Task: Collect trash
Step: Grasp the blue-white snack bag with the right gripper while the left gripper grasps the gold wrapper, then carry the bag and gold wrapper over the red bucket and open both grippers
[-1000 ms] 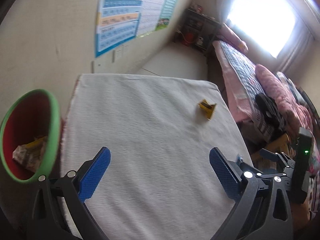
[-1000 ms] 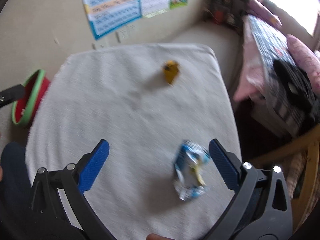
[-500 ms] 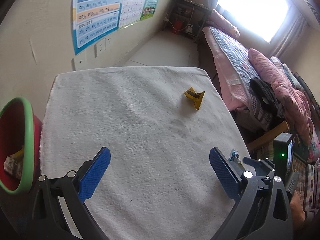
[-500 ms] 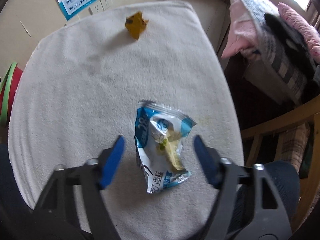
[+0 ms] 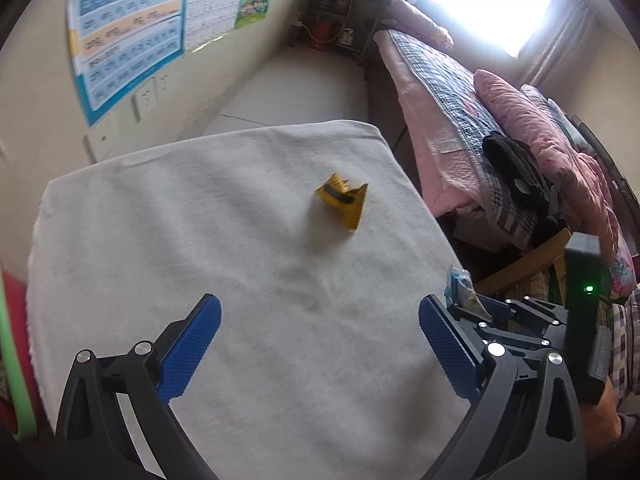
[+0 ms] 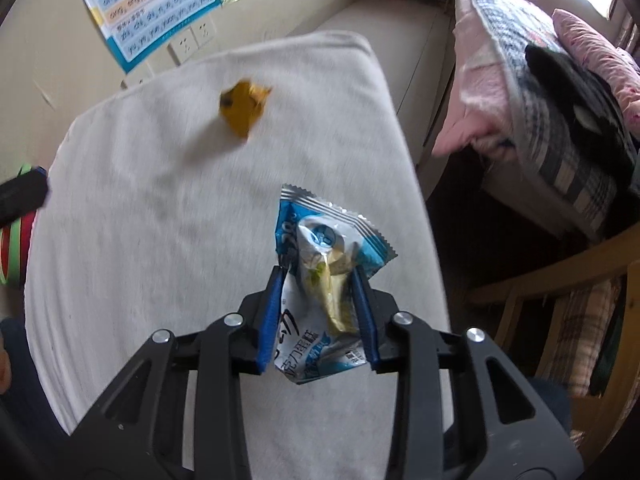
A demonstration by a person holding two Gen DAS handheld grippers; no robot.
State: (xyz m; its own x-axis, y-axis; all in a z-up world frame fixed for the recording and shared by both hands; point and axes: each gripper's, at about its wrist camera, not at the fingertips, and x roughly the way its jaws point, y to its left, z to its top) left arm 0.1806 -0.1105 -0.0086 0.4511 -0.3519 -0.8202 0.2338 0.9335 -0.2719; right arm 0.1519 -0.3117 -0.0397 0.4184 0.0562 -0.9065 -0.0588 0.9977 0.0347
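Observation:
A crumpled blue and white snack wrapper (image 6: 320, 236) lies near the right edge of the towel-covered table (image 6: 160, 220). My right gripper (image 6: 319, 280) points down at it. Its jaws are closing, and both blue pads press the wrapper's sides. A small yellow wrapper (image 5: 342, 204) lies further back on the towel, also seen as a blurred yellow wrapper (image 6: 242, 110) in the right wrist view. My left gripper (image 5: 320, 340) hangs open over the bare towel in front of it, holding nothing. The red bin with a green rim (image 5: 10, 360) stands beside the table's left edge.
A bed with pink and checked quilts (image 5: 500, 120) runs along the right side. A wooden chair frame (image 6: 560, 280) stands between bed and table. Posters (image 5: 128, 40) and wall sockets (image 6: 188, 44) are behind the table. A dark shelf (image 5: 340, 12) stands in the far corner.
The right gripper came down over the blue and white wrapper and its jaws narrowed onto it. The left gripper swung right, away from the bin, bringing the yellow wrapper closer.

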